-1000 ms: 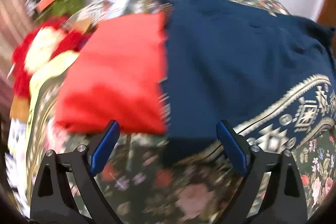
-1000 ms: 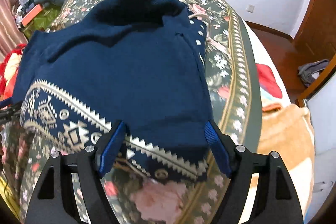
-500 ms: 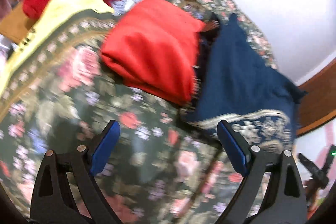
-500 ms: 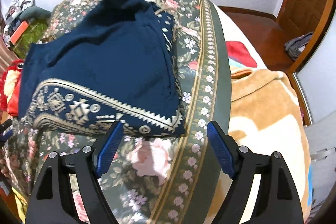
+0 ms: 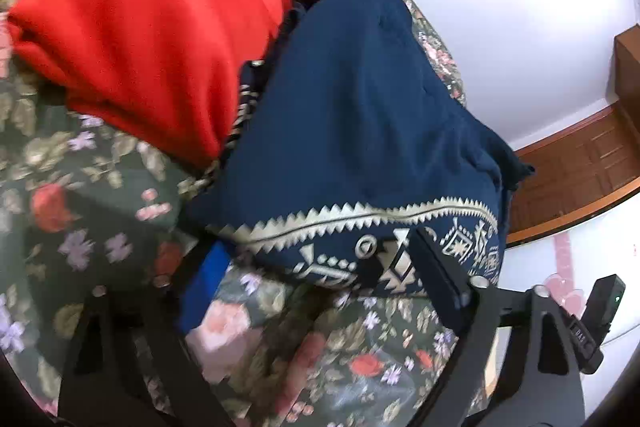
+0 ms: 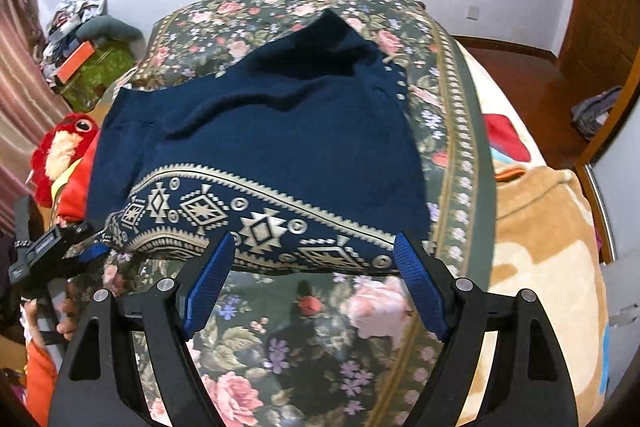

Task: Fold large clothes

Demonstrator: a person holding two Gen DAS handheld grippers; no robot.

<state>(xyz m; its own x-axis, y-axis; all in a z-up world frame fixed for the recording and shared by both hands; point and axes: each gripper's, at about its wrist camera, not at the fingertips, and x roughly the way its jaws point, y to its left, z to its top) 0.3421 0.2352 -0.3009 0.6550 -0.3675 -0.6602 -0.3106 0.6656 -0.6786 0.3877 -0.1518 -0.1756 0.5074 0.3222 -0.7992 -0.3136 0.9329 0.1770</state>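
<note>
A navy garment (image 6: 272, 143) with a cream patterned hem band (image 6: 256, 227) lies spread on the floral bedspread (image 6: 320, 339). It also shows in the left wrist view (image 5: 360, 131). My right gripper (image 6: 316, 283) is open, its fingertips right at the near hem, right of middle. My left gripper (image 5: 320, 279) is open and tilted at the hem's left corner, fingers on either side of the band. It appears in the right wrist view (image 6: 60, 247) at the left edge.
A folded red garment (image 5: 152, 27) lies against the navy one's left side. A red plush toy (image 6: 60, 151) sits at the bed's left. A tan blanket (image 6: 552, 267) covers the bed's right. Wooden floor (image 5: 572, 163) and white wall lie beyond.
My left gripper has swung in close to the hem's left corner. My right gripper has moved forward to the near hem.
</note>
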